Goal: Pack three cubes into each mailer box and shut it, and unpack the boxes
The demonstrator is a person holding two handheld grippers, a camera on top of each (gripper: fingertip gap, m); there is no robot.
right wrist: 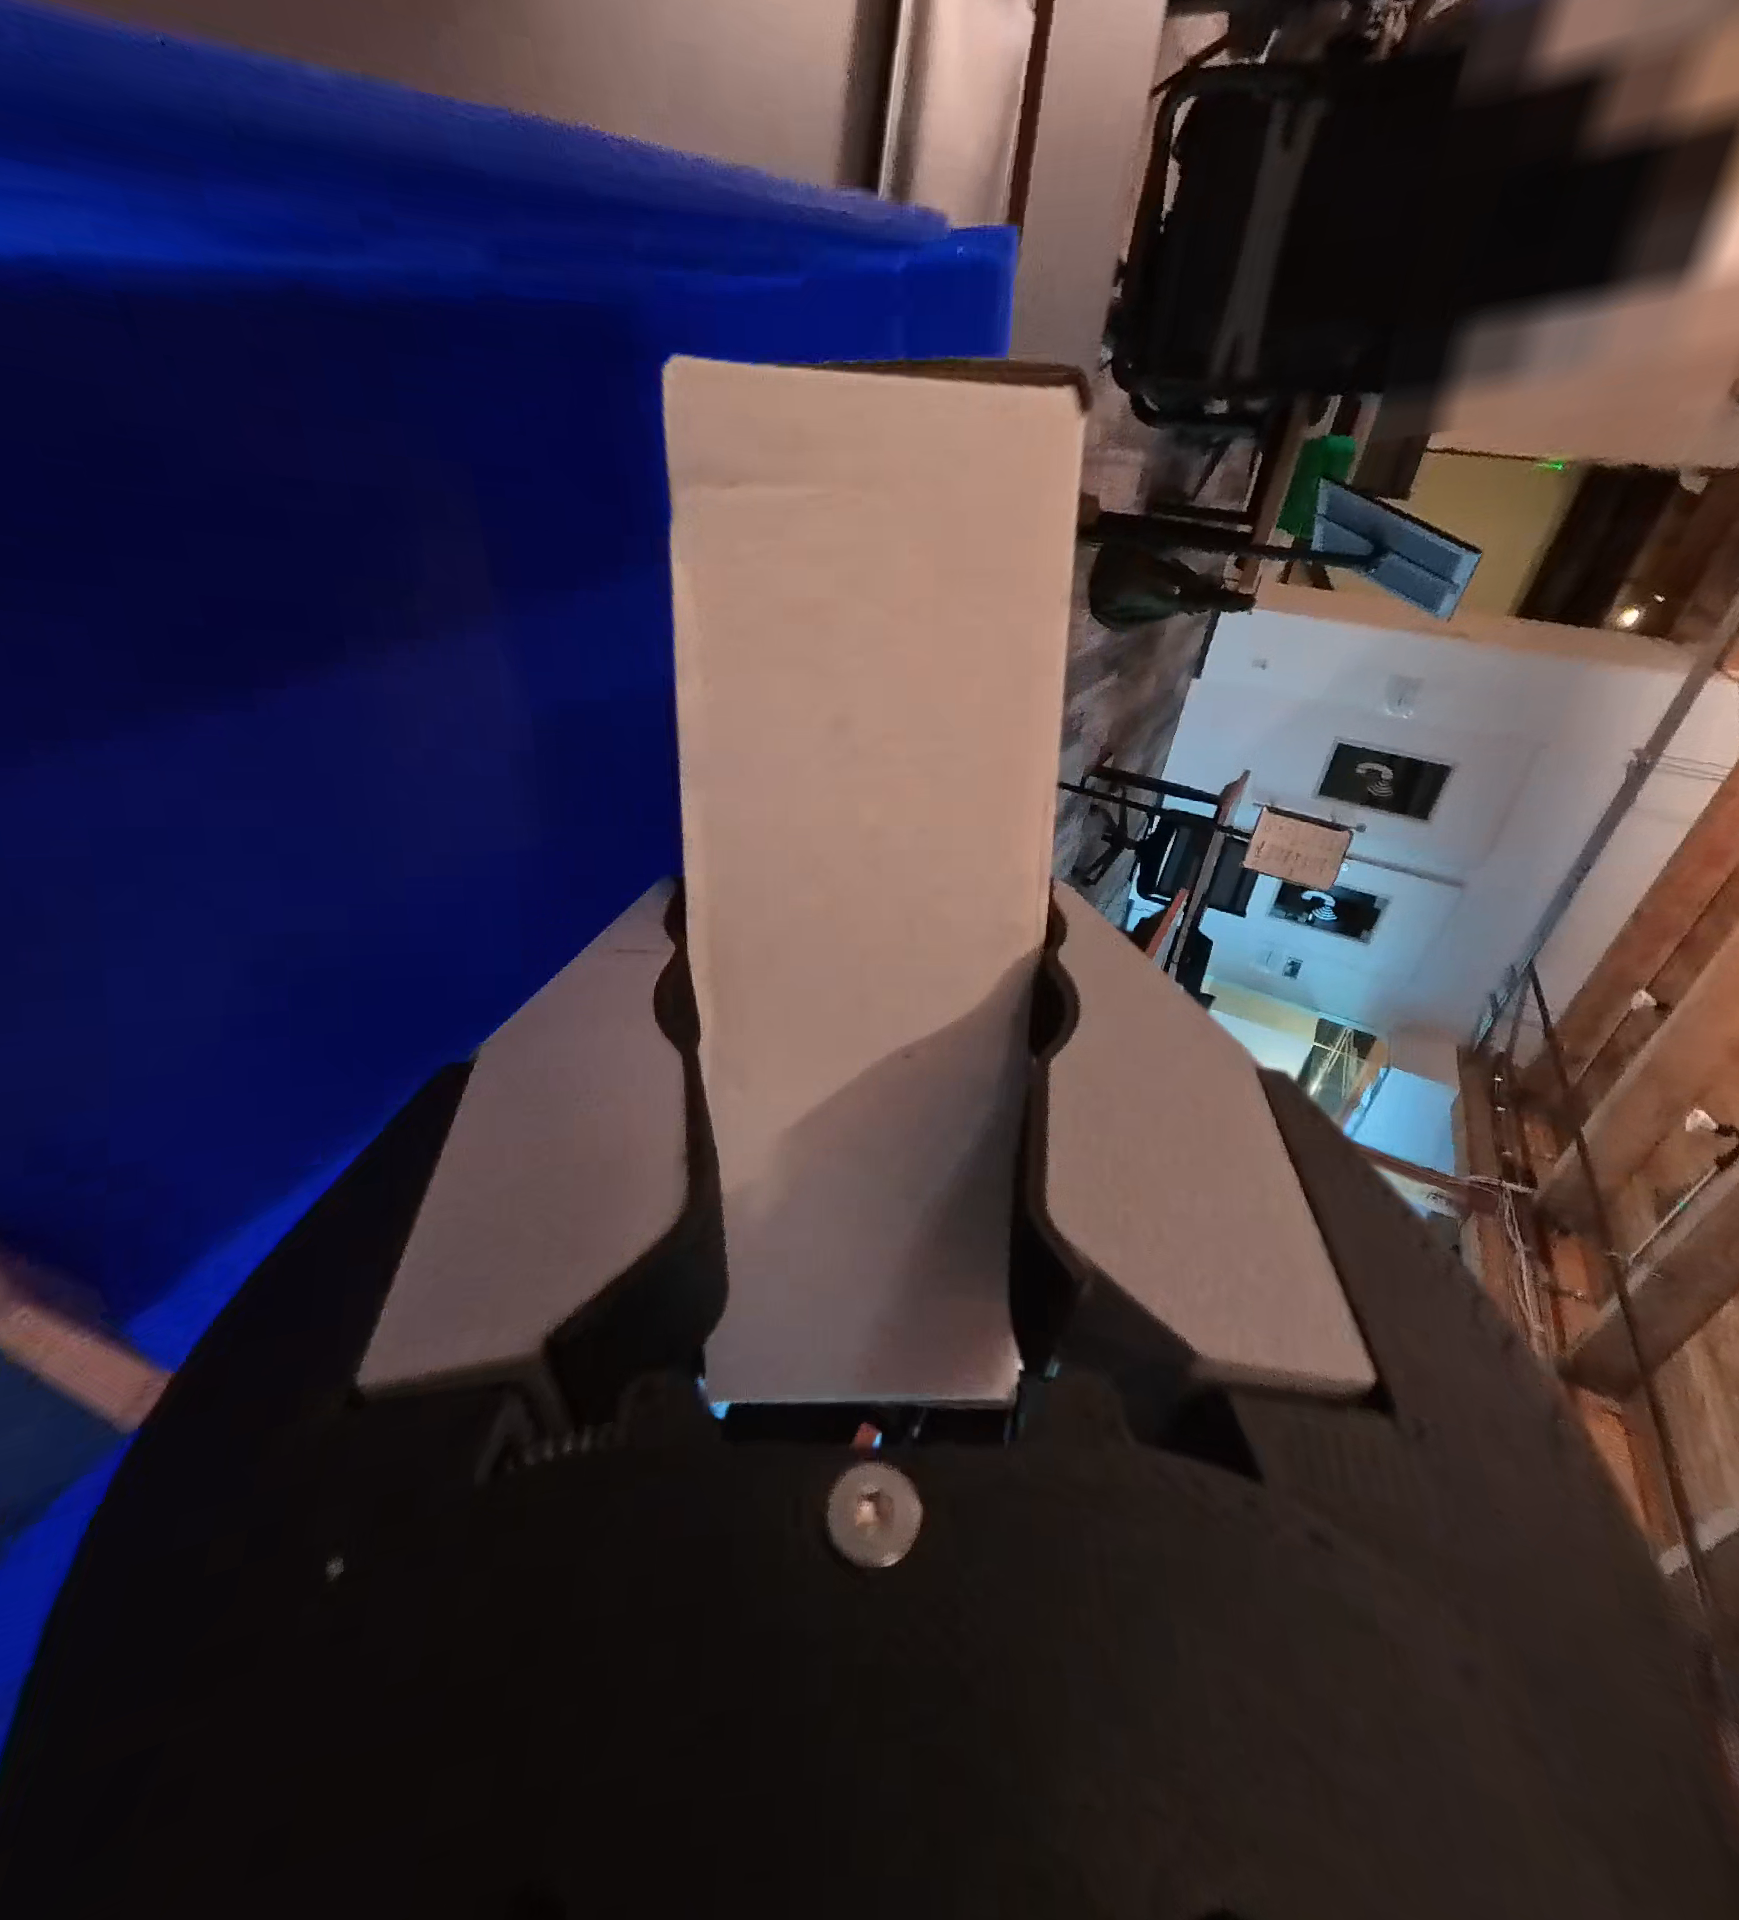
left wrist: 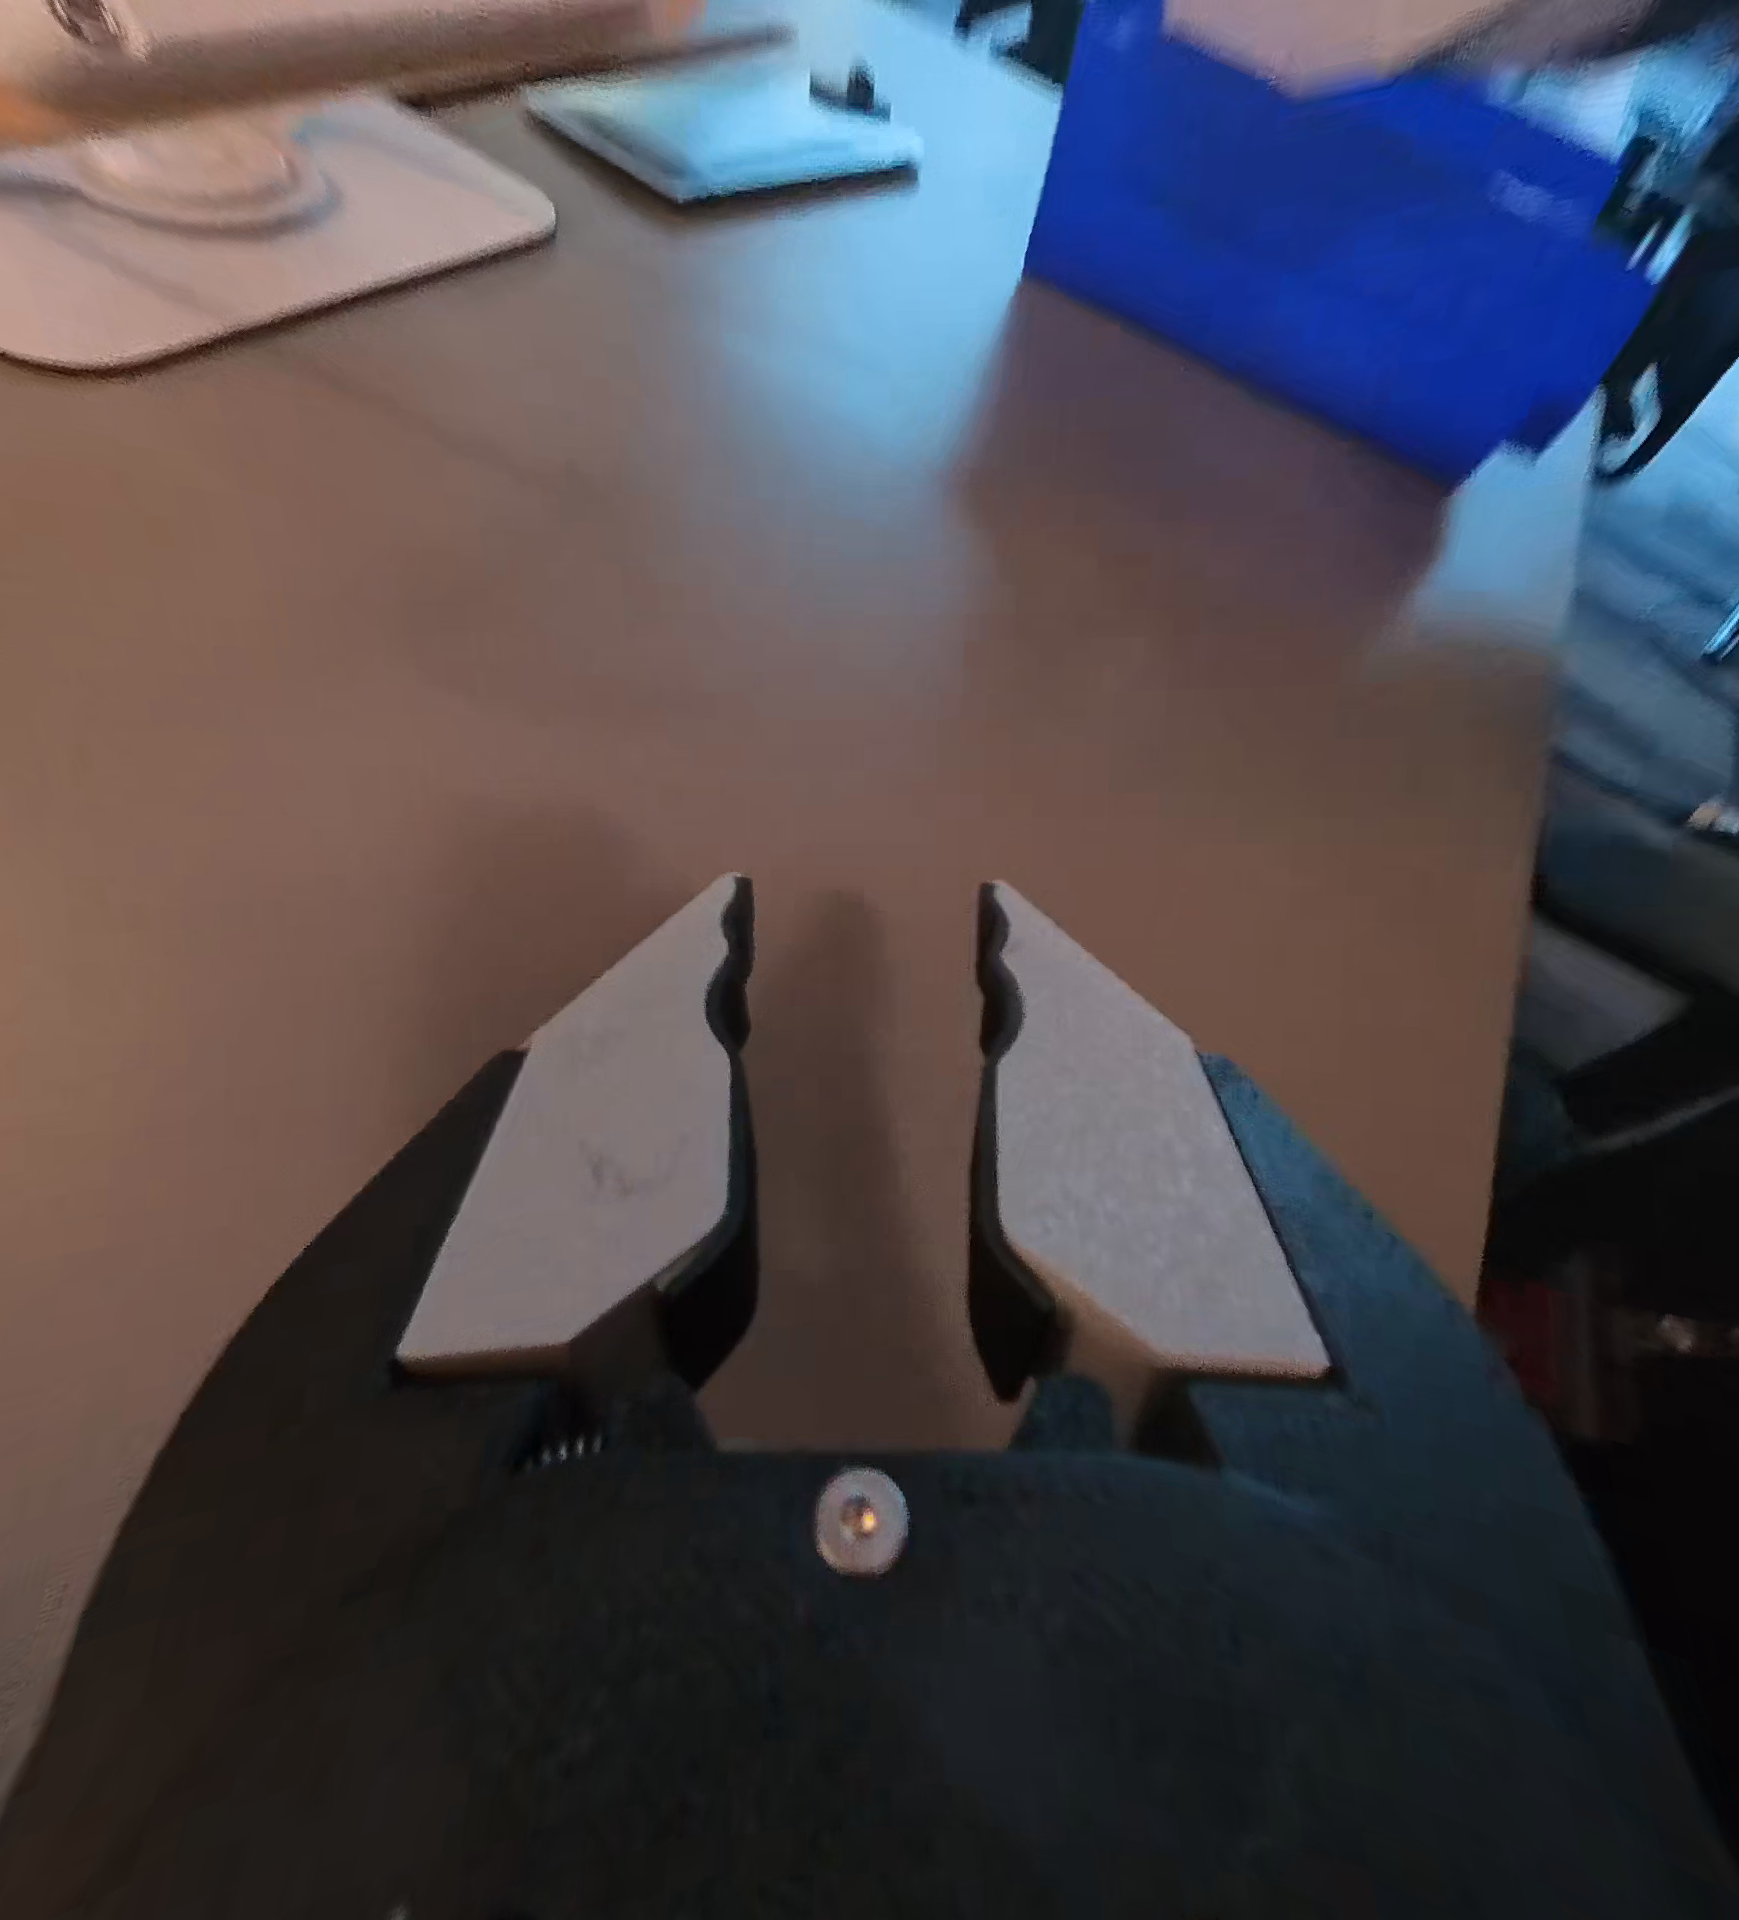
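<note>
Two tools in play. Right tool (right wrist: 865, 935) is clamped on a white mailer box (right wrist: 870, 727), whose long panel runs out past the fingertips, just beside the blue bin (right wrist: 273, 571). Left tool (left wrist: 865, 904) hangs over the bare brown table (left wrist: 636, 623), fingers parted with nothing between them, well short of that blue bin (left wrist: 1312, 260). No cubes show.
</note>
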